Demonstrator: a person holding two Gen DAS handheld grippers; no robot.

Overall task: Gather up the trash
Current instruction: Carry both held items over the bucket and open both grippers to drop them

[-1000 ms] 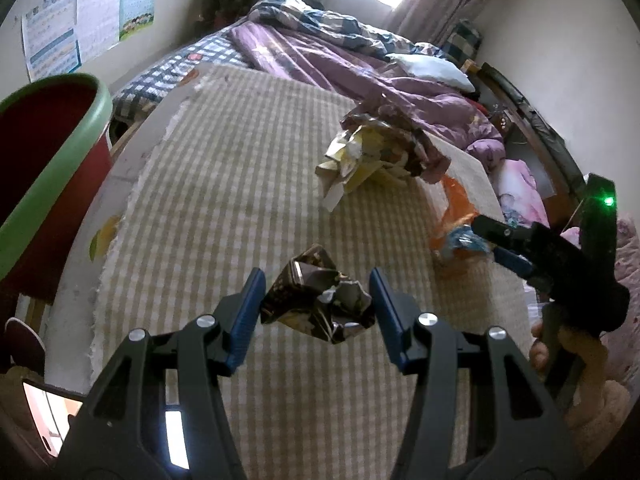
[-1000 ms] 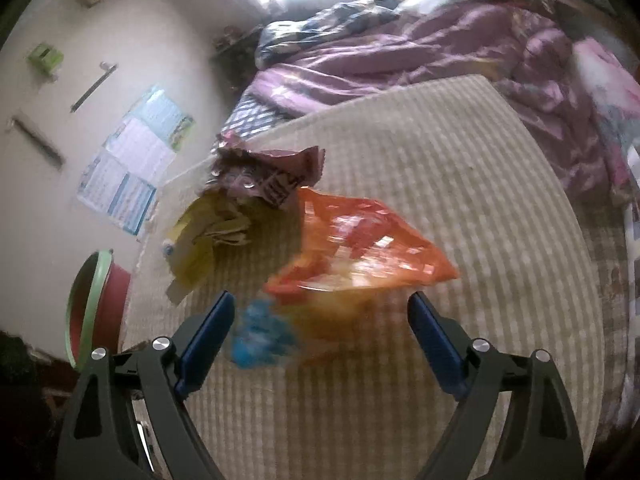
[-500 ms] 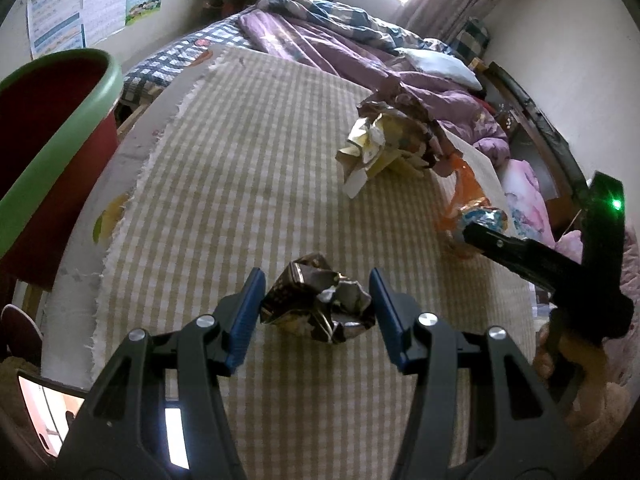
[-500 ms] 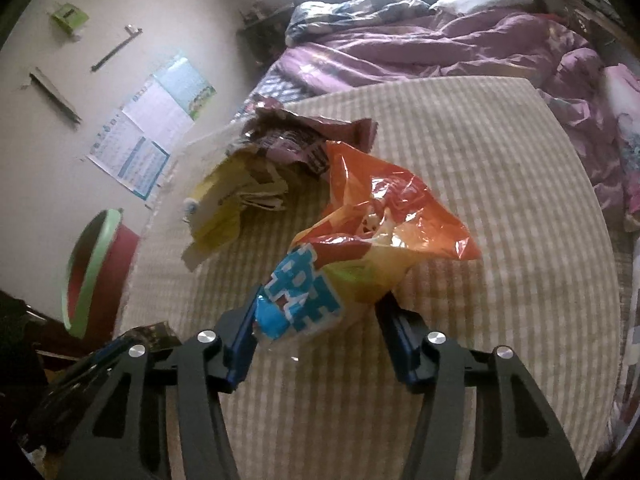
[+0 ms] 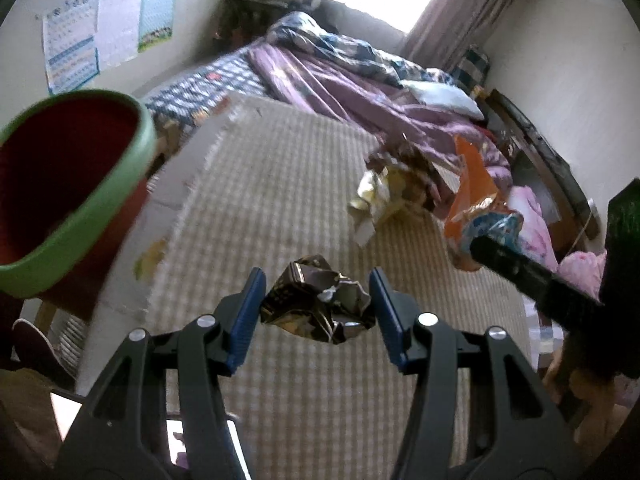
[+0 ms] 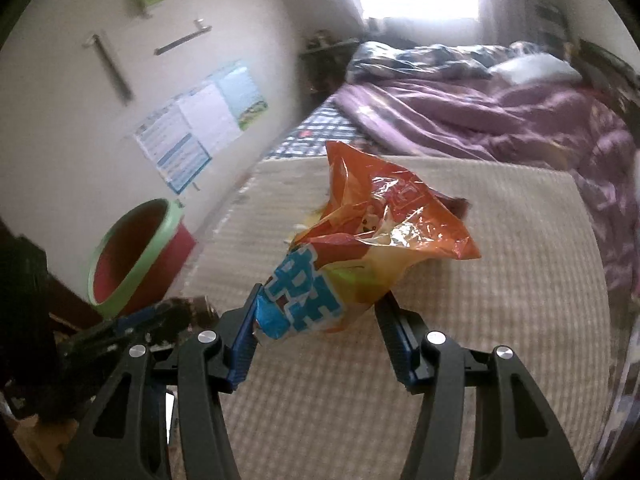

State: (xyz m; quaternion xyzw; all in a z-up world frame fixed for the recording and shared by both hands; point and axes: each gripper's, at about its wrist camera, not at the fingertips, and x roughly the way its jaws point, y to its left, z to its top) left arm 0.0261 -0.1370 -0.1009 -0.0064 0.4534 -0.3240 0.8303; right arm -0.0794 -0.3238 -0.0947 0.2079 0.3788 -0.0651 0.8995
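Note:
My left gripper (image 5: 317,306) is shut on a crumpled dark foil wrapper (image 5: 318,304) and holds it above the checked cloth. My right gripper (image 6: 320,320) is shut on an orange snack bag (image 6: 360,240) with a blue printed end, lifted off the cloth; the bag also shows in the left wrist view (image 5: 476,204). A red bin with a green rim (image 5: 68,192) stands at the left, also in the right wrist view (image 6: 136,256). A heap of yellow and brown wrappers (image 5: 396,184) lies on the cloth.
The checked cloth (image 5: 272,184) covers a table whose left edge is beside the bin. A bed with purple bedding (image 5: 360,88) lies beyond it. Posters (image 5: 100,28) hang on the left wall. A phone screen (image 5: 176,440) lies at the near edge.
My right gripper closed on the orange bag and lifted it off the cloth. Both grippers have risen and turned toward the red bin; the left still holds the foil wrapper.

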